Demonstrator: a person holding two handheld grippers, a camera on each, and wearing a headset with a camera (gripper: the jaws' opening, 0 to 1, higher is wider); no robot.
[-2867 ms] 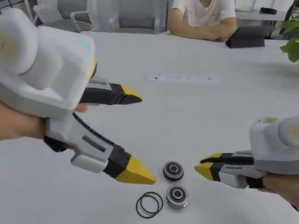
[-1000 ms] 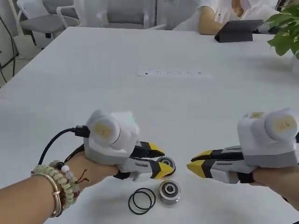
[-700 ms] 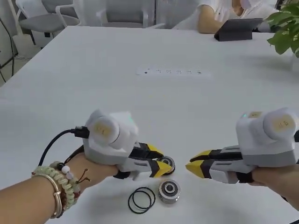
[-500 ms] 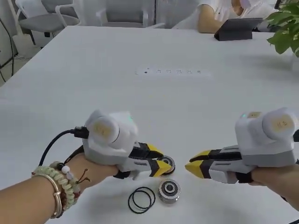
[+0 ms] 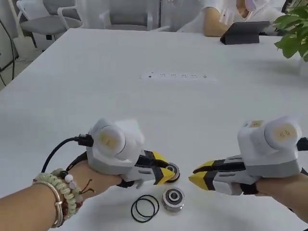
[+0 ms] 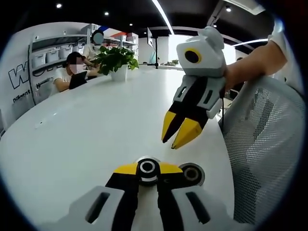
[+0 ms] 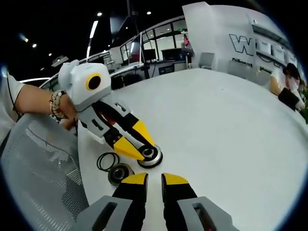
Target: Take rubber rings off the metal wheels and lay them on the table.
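Head view: left gripper [image 5: 166,169] clamps the far wheel [image 5: 173,170], right gripper [image 5: 198,174] barely parted, empty; two rings [image 5: 145,208] lie left of the near wheel [image 5: 173,198].

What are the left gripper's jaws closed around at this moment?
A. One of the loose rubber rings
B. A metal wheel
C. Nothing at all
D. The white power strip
B: the left gripper has its yellow tips pressed on either side of a metal wheel, while the two rubber rings lie loose on the table.
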